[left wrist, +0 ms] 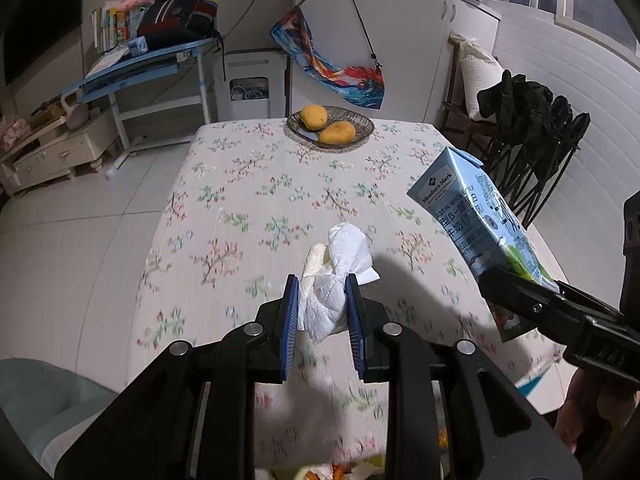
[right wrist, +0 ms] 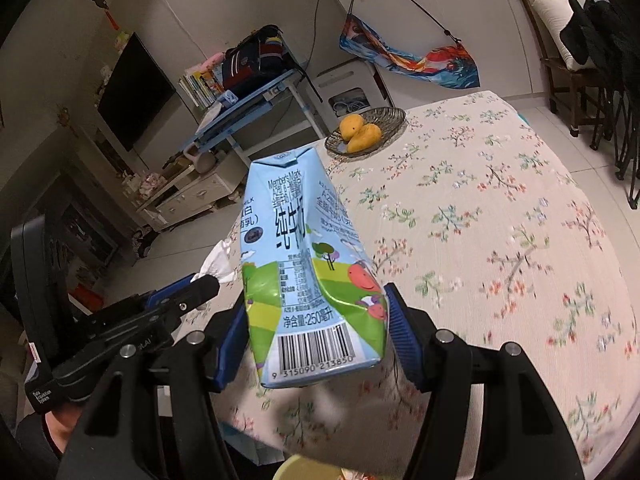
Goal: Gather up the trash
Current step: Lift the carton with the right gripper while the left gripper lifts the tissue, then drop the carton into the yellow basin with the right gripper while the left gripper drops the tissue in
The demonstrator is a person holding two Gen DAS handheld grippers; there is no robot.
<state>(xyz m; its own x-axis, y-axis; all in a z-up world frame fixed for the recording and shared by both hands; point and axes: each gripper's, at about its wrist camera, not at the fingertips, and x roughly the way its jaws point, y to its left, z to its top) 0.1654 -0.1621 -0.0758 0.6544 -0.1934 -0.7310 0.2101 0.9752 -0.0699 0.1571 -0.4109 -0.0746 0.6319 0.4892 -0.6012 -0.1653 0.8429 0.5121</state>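
My left gripper (left wrist: 322, 312) is shut on a crumpled white tissue (left wrist: 338, 272), which it holds above the floral tablecloth (left wrist: 256, 200). My right gripper (right wrist: 316, 320) is shut on a light blue milk carton (right wrist: 296, 248), dented near its base, with the barcode end toward the camera. In the left wrist view the milk carton (left wrist: 476, 216) hangs at the right, pinched by the right gripper's black fingers (left wrist: 532, 300). The right wrist view shows the left gripper (right wrist: 200, 284) at lower left with the tissue (right wrist: 218, 260) sticking out of it. Both loads are off the table.
A wire basket (left wrist: 362, 128) with two mangoes (left wrist: 326, 124) sits at the table's far edge. Folded black chairs (left wrist: 536, 136) stand to the right, a blue desk (left wrist: 148, 68) at far left. Something yellowish with scraps (left wrist: 336, 472) shows at the bottom edge, below the grippers.
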